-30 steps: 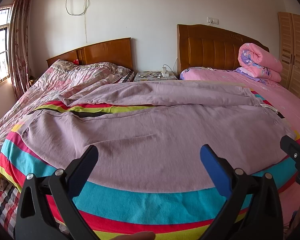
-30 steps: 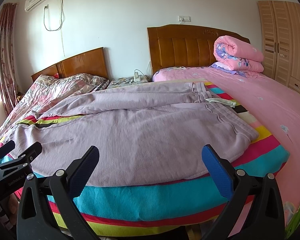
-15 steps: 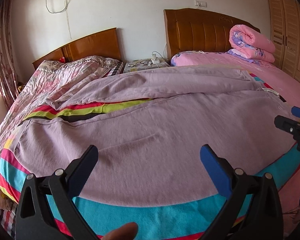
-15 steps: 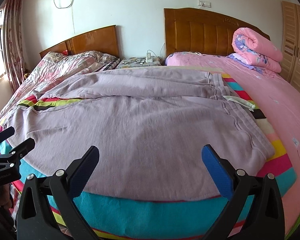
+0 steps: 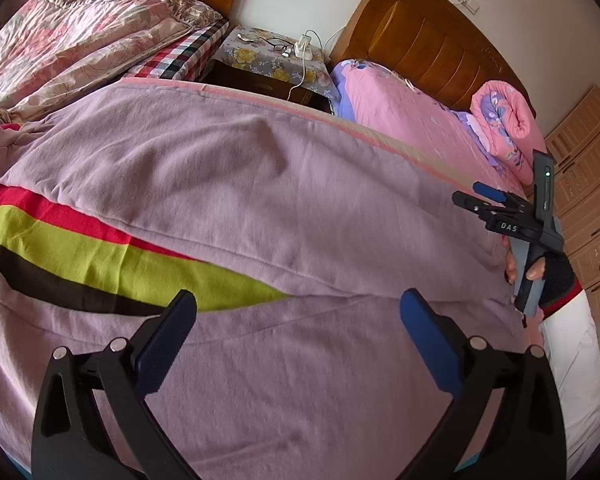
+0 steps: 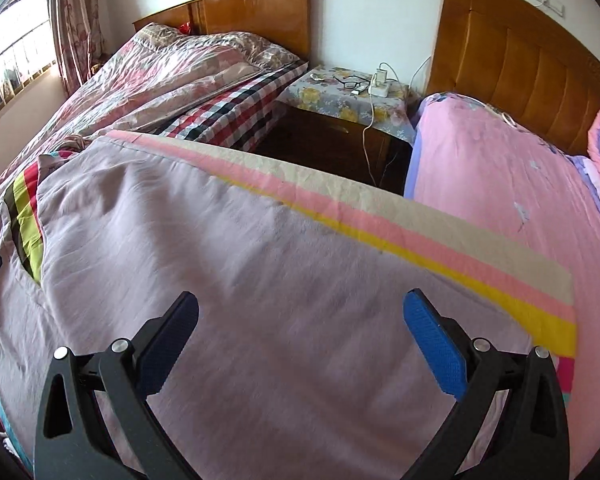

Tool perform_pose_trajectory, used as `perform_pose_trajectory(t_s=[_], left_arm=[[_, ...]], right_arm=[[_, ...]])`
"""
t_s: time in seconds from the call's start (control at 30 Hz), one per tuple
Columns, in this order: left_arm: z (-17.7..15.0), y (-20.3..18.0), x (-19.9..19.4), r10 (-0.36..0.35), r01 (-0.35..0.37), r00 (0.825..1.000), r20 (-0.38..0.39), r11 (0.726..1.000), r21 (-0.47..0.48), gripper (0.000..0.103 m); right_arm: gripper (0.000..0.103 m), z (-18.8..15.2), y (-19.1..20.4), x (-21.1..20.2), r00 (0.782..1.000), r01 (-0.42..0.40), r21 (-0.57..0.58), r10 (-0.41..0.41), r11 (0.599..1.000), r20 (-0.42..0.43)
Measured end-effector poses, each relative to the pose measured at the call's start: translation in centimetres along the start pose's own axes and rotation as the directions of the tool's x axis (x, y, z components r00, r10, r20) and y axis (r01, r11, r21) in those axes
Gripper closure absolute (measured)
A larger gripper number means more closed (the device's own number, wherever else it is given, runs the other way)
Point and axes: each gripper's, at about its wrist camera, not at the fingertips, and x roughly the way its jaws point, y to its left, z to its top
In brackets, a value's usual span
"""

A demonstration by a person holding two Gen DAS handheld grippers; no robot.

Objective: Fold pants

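Lilac pants (image 5: 260,200) lie spread flat on a striped blanket (image 5: 80,240), the two legs parted in a V toward the left. They also fill the right wrist view (image 6: 220,260). My left gripper (image 5: 298,320) is open and empty, low over the crotch area. My right gripper (image 6: 300,320) is open and empty over the far leg near the waist. It also shows at the right of the left wrist view (image 5: 484,196), held by a gloved hand.
The striped blanket's pink and yellow edge (image 6: 420,232) runs along the far side. A nightstand (image 6: 348,96) with chargers and cables stands between two beds. A pink bed (image 6: 500,184) with a rolled quilt (image 5: 504,120) is at the right, a floral quilt (image 6: 160,76) at the left.
Both grippers have moved forward and down over the pants, now close above the fabric. Both stay open.
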Motion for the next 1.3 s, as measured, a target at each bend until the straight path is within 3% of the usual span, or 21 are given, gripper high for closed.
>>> perform_pose_trajectory(t_s=[0.1,0.17,0.33,0.4,0.43,0.47,0.53,0.67,0.83,0.97,1.0,1.03,1.07,1.1,1.2,1.3], left_arm=[[1.9,-0.2,2.1,-0.061,0.06,0.998,-0.025,0.998,-0.024,0.001],[3.1,-0.3,3.5,-0.103,0.1,0.993,-0.057,0.994,-0.046,0.002],[5.2,-0.5,6.7,-0.237,0.221,0.965,-0.111,0.966,-0.137,0.01],[5.8,-0.7,7.6,-0.27,0.25,0.957,-0.106,0.954,-0.165,0.012],[6.2,-0.8,7.9,-0.278,0.257,0.955,-0.103,0.95,-0.178,0.012],[6.6,-0.9,8.3,-0.278,0.256,0.955,-0.101,0.948,-0.189,0.013],[7.3,-0.7,8.8,-0.27,0.248,0.959,-0.08,0.945,-0.212,0.013],[7.9,0.6,8.1,-0.277,0.256,0.961,-0.03,0.92,-0.298,0.013],[3.8,1.1,2.7,-0.28,0.287,0.958,0.065,0.918,-0.275,0.012],[-2.0,1.2,0.6,-0.243,0.248,0.969,0.049,0.945,-0.215,0.009],[-3.1,1.3,0.7,-0.218,0.22,0.975,0.032,0.955,-0.197,0.009],[-4.0,1.6,1.0,-0.191,0.191,0.981,0.015,0.964,-0.183,0.009],[-4.7,2.1,1.1,-0.169,0.167,0.986,0.0,0.97,-0.176,0.009],[-5.2,2.5,1.2,-0.161,0.157,0.987,-0.008,0.972,-0.176,0.009],[-5.8,3.5,0.8,-0.16,0.158,0.987,0.004,0.972,-0.174,0.009],[-6.0,4.3,0.3,-0.163,0.165,0.986,0.029,0.97,-0.177,0.009]], right_arm=[[0.01,2.1,-0.9,3.5,0.994,-0.099,-0.063,0.096,0.993,-0.053],[0.024,2.8,-1.0,5.5,0.989,-0.122,-0.104,0.112,0.987,-0.094],[0.036,3.3,-0.6,7.2,0.977,-0.199,-0.153,0.183,0.968,-0.113],[0.056,3.2,-0.2,6.7,0.975,-0.208,-0.166,0.192,0.964,-0.11],[0.075,3.1,0.2,6.2,0.981,-0.184,-0.184,0.171,0.965,-0.089],[0.087,2.9,0.7,5.4,0.988,-0.147,-0.203,0.137,0.968,-0.065],[0.09,2.1,2.3,2.9,0.997,-0.072,-0.26,0.075,0.963,0.0],[0.091,-1.8,7.9,-5.4,0.984,0.065,-0.349,-0.002,0.935,0.178],[0.092,-11.8,16.4,-13.5,0.954,0.147,-0.336,-0.043,0.93,0.298],[0.087,-19.3,18.2,-13.8,0.973,0.034,-0.077,-0.016,0.996,0.23],[0.08,-20.7,18.0,-13.7,0.975,0.019,-0.009,-0.016,1.0,0.222],[0.061,-22.1,17.5,-13.9,0.974,0.007,0.07,-0.022,0.998,0.223],[0.043,-23.3,16.6,-14.5,0.972,-0.031,0.163,-0.008,0.986,0.235],[0.04,-24.5,16.3,-15.3,0.966,-0.069,0.25,0.003,0.966,0.258],[0.04,-27.3,13.6,-17.2,0.961,-0.053,0.46,-0.08,0.887,0.264],[0.041,-29.2,9.4,-17.5,0.968,-0.051,0.662,-0.126,0.748,0.216]])
